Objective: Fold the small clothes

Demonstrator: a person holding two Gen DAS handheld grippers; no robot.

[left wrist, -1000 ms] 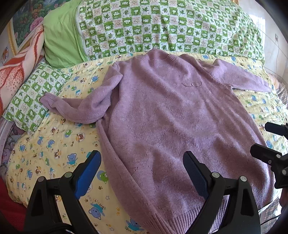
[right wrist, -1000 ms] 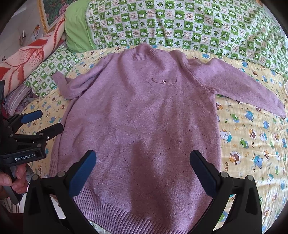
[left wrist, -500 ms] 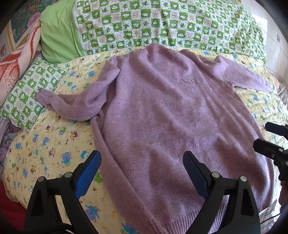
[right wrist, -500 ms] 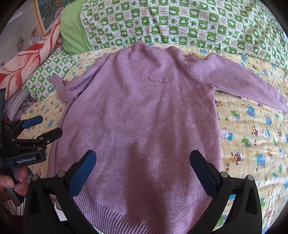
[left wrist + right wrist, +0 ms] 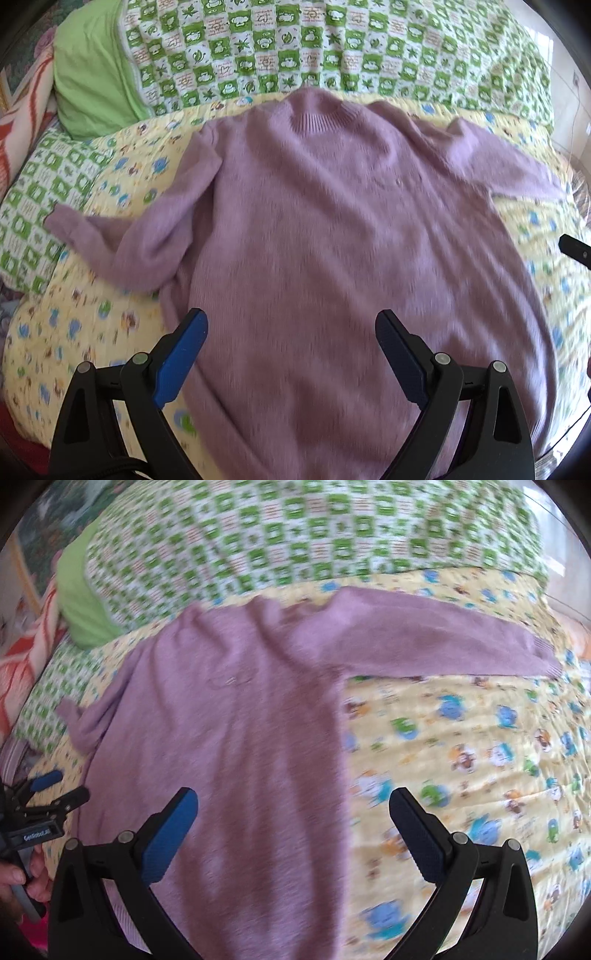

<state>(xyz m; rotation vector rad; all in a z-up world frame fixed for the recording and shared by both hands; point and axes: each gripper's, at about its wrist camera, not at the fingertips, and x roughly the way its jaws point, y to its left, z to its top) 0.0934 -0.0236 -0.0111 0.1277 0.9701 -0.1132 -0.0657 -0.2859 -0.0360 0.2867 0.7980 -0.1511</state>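
Presently the purple sweater lies flat on the bedsheet, collar away. Right gripper, released and empty, hovers nearest the outstretched right sleeve; left gripper, likewise released, faces the hem.

Sweater hem cut off at bottom, both views motion-blurred

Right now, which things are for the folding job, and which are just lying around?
For the job:
- purple sweater, spread flat, unfolded
- left gripper, open above it
- right gripper, open over the sweater's edge

Just lying about:
- green checked quilt
- cartoon-print yellow bedsheet
- plain green pillow
- red patterned blanket
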